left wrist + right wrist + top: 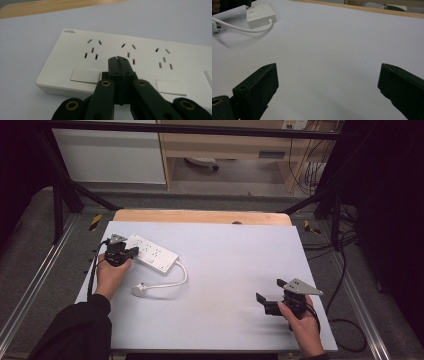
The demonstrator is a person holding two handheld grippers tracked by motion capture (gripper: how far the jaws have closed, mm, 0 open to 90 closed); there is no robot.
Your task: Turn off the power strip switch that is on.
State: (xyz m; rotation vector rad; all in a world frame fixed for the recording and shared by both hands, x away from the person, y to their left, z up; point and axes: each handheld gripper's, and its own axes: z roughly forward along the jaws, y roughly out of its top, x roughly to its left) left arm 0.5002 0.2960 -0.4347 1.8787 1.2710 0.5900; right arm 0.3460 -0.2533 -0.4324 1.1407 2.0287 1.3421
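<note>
High view: grey table, floor cables.

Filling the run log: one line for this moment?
left gripper: shut, over power strip | right gripper: open, empty | plug: unplugged on table

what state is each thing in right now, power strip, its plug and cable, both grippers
power strip: lying flat on the table, sockets up, nothing plugged in
plug: unplugged, lying loose on the table
cable: slack, curved
left gripper: shut, empty, tips over the power strip
right gripper: open, empty, over bare table
</note>
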